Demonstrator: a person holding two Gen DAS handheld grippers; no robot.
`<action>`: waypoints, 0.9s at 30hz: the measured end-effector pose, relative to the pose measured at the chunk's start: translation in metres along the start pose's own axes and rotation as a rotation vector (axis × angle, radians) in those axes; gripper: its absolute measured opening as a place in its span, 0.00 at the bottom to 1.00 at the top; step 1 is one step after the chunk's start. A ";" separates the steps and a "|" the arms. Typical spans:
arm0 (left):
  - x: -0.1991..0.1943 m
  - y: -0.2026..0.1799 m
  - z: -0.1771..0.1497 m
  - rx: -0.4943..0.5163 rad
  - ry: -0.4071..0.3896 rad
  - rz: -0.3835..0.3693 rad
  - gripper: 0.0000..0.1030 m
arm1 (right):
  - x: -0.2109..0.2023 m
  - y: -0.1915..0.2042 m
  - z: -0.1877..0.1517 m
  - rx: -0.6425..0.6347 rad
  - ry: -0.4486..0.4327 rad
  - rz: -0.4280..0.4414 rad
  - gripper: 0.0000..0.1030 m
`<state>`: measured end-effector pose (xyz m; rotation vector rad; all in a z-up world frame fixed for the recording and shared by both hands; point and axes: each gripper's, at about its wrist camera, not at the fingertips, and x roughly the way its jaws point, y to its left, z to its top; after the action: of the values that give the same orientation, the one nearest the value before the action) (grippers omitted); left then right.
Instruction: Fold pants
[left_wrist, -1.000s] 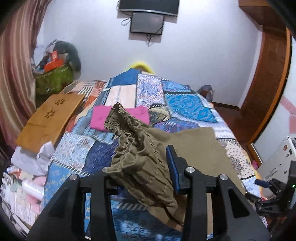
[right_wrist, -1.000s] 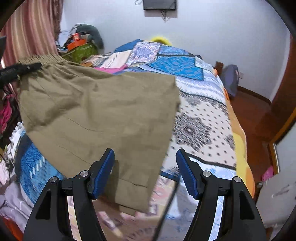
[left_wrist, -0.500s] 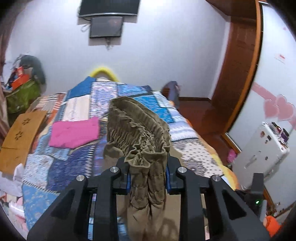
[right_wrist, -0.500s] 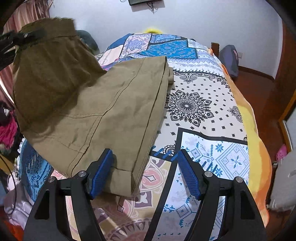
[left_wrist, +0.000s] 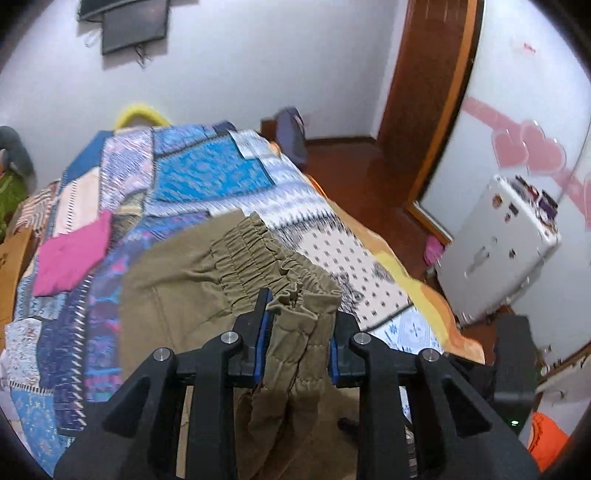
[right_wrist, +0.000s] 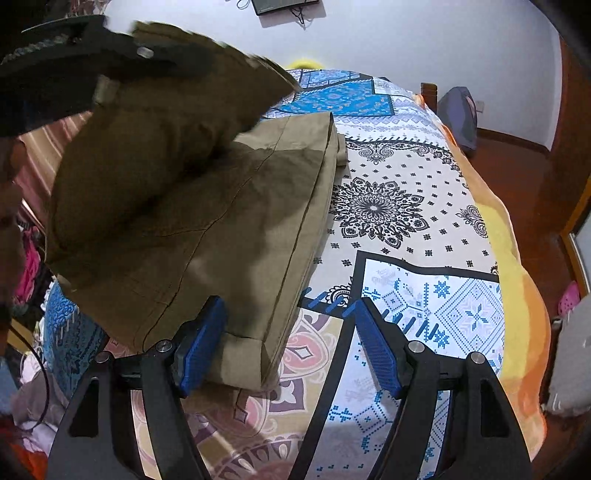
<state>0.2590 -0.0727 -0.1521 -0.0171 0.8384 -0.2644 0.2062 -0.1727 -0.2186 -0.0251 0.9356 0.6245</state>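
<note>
Patchwork quilt (left_wrist: 207, 177) covers the whole bed, blue and purple blocks on the far half and white mandala-print panels with an orange border along the right edge (right_wrist: 509, 258). White walls all round, a dark screen (left_wrist: 133, 22) mounted high on the far one, wood door frame (left_wrist: 428, 103) and reddish floor off to the right. Pink cloth (left_wrist: 74, 254) lies flat near the bed's left edge, and a white case (left_wrist: 498, 247) sits on the floor beyond the right edge, with a dark bag (left_wrist: 291, 136) by the far corner. Olive pants (left_wrist: 184, 295) lie across the near half of the bed; the hem end (right_wrist: 251, 347) rests flat by the near edge, while the elastic waistband (left_wrist: 266, 254) is lifted up off the quilt. Left gripper (left_wrist: 297, 339) is clamped tight on a bunched bit of that waistband, fabric hanging down between its arms. Right gripper (right_wrist: 291, 347) is spread wide with nothing in it, its left pad (right_wrist: 201, 343) just over the cuffed hem, right pad above bare quilt. Raised part of the pants blocks the right camera's look at the bed's left side.
</note>
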 end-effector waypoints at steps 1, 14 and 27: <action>0.008 -0.003 -0.002 0.007 0.024 -0.007 0.24 | 0.000 0.000 0.000 0.001 0.000 0.002 0.67; 0.043 -0.019 -0.022 0.043 0.157 -0.017 0.29 | -0.003 0.000 -0.001 0.008 0.001 0.000 0.68; -0.035 0.014 -0.019 0.035 0.026 0.006 0.68 | -0.036 -0.007 0.002 0.042 -0.089 -0.058 0.68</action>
<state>0.2259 -0.0490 -0.1408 0.0216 0.8591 -0.2746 0.1956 -0.1954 -0.1920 0.0127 0.8582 0.5475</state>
